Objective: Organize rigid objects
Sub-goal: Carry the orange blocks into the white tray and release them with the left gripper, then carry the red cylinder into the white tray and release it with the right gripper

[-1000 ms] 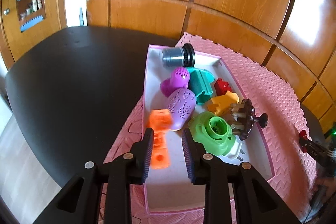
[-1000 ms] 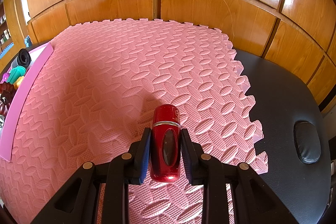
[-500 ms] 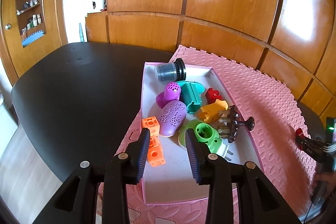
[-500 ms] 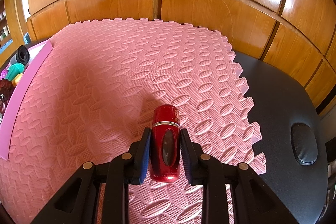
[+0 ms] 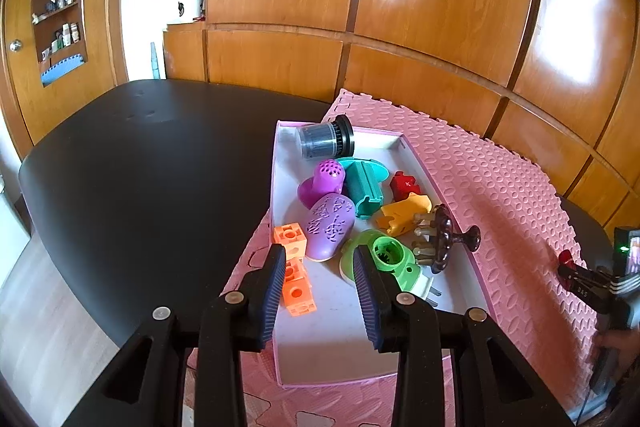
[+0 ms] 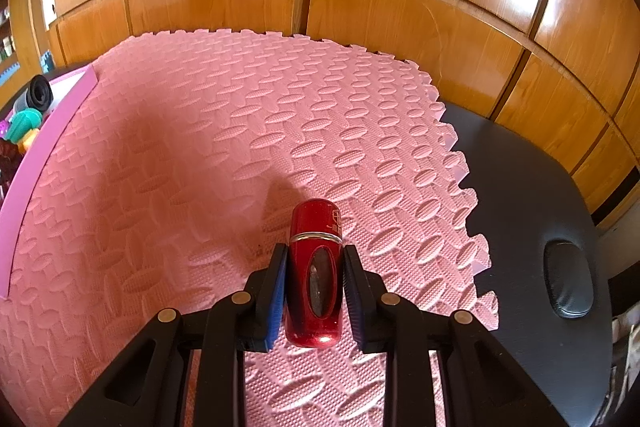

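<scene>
A pink-rimmed white tray (image 5: 452, 303) holds several objects: orange cube blocks (image 5: 294, 269), a purple oval case (image 5: 330, 227), a green round plug piece (image 5: 390, 259), a teal piece (image 5: 362, 187), a dark cylinder (image 5: 324, 139) and a brown knobbed piece (image 5: 442, 243). My left gripper (image 5: 320, 287) is open and empty above the tray's near end. My right gripper (image 6: 314, 287) is shut on a shiny red capsule-shaped bottle (image 6: 316, 271) above the pink foam mat (image 6: 200, 147). The right gripper also shows at the right edge of the left wrist view (image 5: 580, 283).
The foam mat lies on a black table (image 5: 140, 167). The tray's edge (image 6: 48, 131) lies at the left of the right wrist view. A dark oval pad (image 6: 568, 279) lies on the table right of the mat. Wooden wall panels stand behind.
My left gripper has risen and pulled back from the tray and opened wider, leaving the orange blocks in the tray. My right gripper still holds the red bottle, nearly unmoved.
</scene>
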### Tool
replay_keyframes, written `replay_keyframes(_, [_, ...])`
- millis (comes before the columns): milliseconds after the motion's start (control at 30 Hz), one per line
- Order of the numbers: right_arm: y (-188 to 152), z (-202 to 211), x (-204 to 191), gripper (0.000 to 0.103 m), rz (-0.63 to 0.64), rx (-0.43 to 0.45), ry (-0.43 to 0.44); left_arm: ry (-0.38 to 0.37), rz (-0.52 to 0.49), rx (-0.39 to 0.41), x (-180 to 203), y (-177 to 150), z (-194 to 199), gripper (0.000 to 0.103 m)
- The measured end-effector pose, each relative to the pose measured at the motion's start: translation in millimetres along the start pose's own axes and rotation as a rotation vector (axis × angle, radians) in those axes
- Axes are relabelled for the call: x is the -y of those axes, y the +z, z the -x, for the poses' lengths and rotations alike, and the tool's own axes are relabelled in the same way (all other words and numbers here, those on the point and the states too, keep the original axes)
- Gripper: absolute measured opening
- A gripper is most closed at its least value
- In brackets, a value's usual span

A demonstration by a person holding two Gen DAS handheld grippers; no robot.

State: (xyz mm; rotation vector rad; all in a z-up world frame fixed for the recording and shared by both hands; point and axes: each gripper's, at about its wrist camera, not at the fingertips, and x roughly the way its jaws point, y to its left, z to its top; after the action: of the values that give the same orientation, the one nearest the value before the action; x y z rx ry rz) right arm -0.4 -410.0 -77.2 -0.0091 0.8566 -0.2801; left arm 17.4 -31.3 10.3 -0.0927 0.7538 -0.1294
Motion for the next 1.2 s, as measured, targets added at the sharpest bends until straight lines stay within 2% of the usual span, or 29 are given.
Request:
replay_keyframes(167, [-0.9,2.1,-0.1,0.026,-0.059,-0.021,-0.004,-0.005,0.010,-0.006,-3.3,-2.6,-1.5,0.036])
replay_keyframes(533, [-10.9,14.2,-25.1,0.026,-0.050,-0.041,0.076,-0.003,0.025,-0.016,-12.6,-7.4,-6.2,0.036])
replay_keyframes(900, [-15.7,32.5,-69.7,0.026,-0.011,-0.031,0.228,0.022,0.046,-0.019,-26.4,-10.2,-8.1,0.038])
replay_keyframes(1200, [-1.9,66.7,-112.6,0.026,0.072,0.060,0.378,0.031,0.065,-0.022,-34.4,-11.5,-7.8,0.038])
